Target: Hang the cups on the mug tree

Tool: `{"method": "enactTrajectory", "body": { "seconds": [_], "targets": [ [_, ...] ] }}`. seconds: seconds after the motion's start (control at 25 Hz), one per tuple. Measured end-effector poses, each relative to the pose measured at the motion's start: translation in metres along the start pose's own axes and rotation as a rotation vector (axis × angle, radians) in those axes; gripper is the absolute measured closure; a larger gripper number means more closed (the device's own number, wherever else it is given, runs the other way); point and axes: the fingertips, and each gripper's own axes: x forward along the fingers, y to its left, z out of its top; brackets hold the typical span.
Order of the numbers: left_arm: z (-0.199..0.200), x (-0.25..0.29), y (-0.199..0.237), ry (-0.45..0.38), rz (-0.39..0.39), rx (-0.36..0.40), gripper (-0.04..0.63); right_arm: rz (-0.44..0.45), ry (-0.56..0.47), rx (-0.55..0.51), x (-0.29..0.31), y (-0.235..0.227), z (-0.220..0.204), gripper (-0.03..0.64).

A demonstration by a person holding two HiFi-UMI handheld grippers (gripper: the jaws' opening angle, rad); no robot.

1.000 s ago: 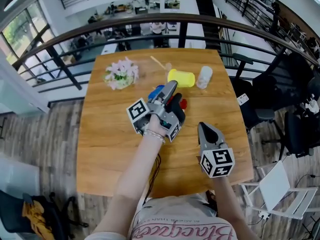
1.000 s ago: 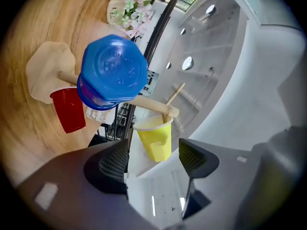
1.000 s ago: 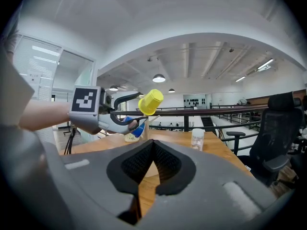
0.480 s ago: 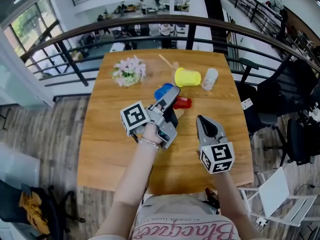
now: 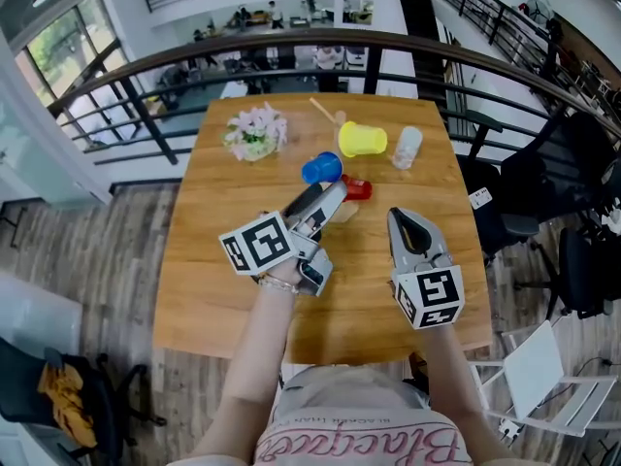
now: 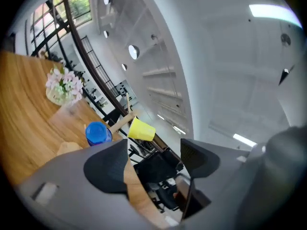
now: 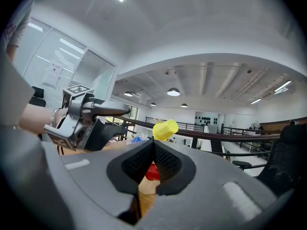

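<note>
The right gripper [image 7: 153,145] fills the lower half, its two dark ribbed jaws pressed together at the tips with nothing between them. Under the tips a narrow gap opens, and through it show part of a red cup [image 7: 151,173] and a strip of the wooden table [image 7: 144,198] beyond. A yellow cup [image 7: 165,130] sits tilted just above the jaw tips, farther off, with a bit of a blue cup [image 7: 138,138] to its left. At the left the left gripper [image 7: 127,120] points toward the cups, jaws apart, its marker cube [image 7: 78,89] on top, a wrist [image 7: 33,117] with a bracelet behind it. A dark railing [image 7: 220,136] crosses the background under ceiling lights [image 7: 173,92]
</note>
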Motion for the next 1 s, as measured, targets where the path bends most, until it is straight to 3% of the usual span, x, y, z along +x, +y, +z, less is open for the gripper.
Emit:
{"method": "enactTrajectory", "body": {
  "seconds": [0.2, 0.44, 0.72, 0.8, 1.0],
  "targets": [
    [0.004, -0.013, -0.011, -0.002, 0.091, 0.336, 0.255, -0.019, -0.022, -0.016, -0.009, -0.002, 0.012, 0.615],
    [0.005, -0.026, -0.024, -0.022, 0.176, 0.624, 0.289, -0.031, -0.063, -0.016, -0.018, -0.004, 0.023, 0.615],
    [0.001, -0.041, -0.028, -0.026, 0.301, 0.906, 0.334, -0.058, -0.097, 0.008, -0.031, -0.012, 0.033, 0.615],
    [-0.001, -0.044, -0.031, -0.037, 0.309, 0.952, 0.354, -0.057, -0.103, 0.014, -0.034, -0.013, 0.036, 0.615],
    [0.000, -0.052, -0.035, -0.085, 0.343, 1.030, 0.494, -0.063, -0.095, 0.010, -0.040, -0.018, 0.036, 0.615]
  ]
}}
